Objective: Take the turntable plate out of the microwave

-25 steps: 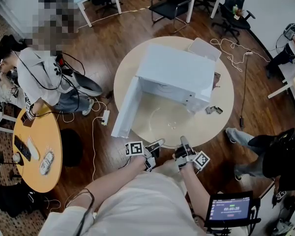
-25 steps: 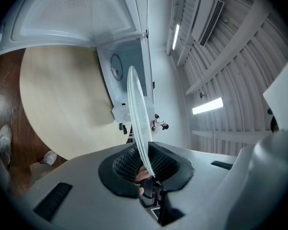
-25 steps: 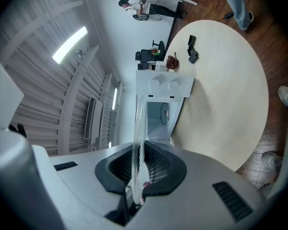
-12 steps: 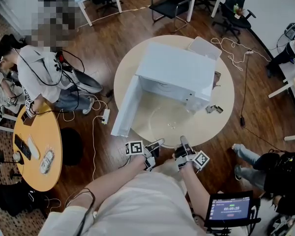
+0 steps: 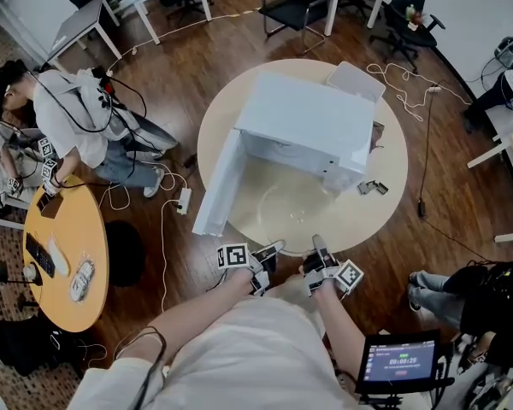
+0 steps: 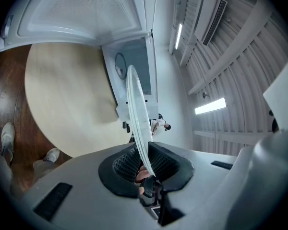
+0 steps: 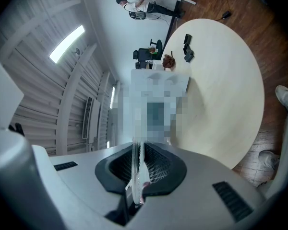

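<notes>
I hold the clear glass turntable plate [image 5: 292,205] by its near rim with both tools. My left gripper [image 5: 271,250] pinches the rim between its ribbed pads, and my right gripper [image 5: 316,248] is clamped on it just beside. The plate lies roughly level over the round table [image 5: 385,178], in front of the white microwave [image 5: 303,131], whose door [image 5: 215,186] stands open. I judge removal nearly complete. Next I should lower it evenly and unclamp both sides together, since glass slips.
</notes>
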Action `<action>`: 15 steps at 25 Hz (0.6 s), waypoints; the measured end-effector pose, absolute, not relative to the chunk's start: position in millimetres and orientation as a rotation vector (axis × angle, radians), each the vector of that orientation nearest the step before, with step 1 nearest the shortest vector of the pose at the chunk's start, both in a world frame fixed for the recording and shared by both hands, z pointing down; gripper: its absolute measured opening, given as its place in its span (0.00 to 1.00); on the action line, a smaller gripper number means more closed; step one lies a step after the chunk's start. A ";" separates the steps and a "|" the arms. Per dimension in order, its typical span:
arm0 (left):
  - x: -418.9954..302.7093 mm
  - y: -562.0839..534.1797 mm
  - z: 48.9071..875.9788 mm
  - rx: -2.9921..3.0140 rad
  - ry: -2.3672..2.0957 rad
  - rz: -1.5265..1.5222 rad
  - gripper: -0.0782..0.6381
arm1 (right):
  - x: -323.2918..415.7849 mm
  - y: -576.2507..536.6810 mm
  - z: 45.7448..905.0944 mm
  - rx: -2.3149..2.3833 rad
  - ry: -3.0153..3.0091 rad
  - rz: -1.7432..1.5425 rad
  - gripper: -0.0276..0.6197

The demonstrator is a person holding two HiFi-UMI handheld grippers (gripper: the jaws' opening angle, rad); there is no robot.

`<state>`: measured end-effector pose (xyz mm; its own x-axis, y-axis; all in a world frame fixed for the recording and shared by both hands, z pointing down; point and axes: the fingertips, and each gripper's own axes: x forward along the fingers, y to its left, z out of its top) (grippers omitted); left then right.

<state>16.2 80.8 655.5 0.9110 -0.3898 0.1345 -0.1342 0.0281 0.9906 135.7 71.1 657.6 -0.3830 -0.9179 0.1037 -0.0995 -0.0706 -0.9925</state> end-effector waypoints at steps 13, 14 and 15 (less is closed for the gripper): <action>15.9 83.2 660.9 1.540 -0.421 -0.189 0.18 | 134.5 74.3 664.3 -1.134 1.509 -1.557 0.09; 15.8 83.1 661.2 1.540 -0.420 -0.188 0.17 | 134.0 73.9 664.0 -1.130 1.510 -1.555 0.09; 15.7 83.1 661.6 1.539 -0.419 -0.186 0.17 | 133.2 73.4 663.2 -1.124 1.510 -1.554 0.09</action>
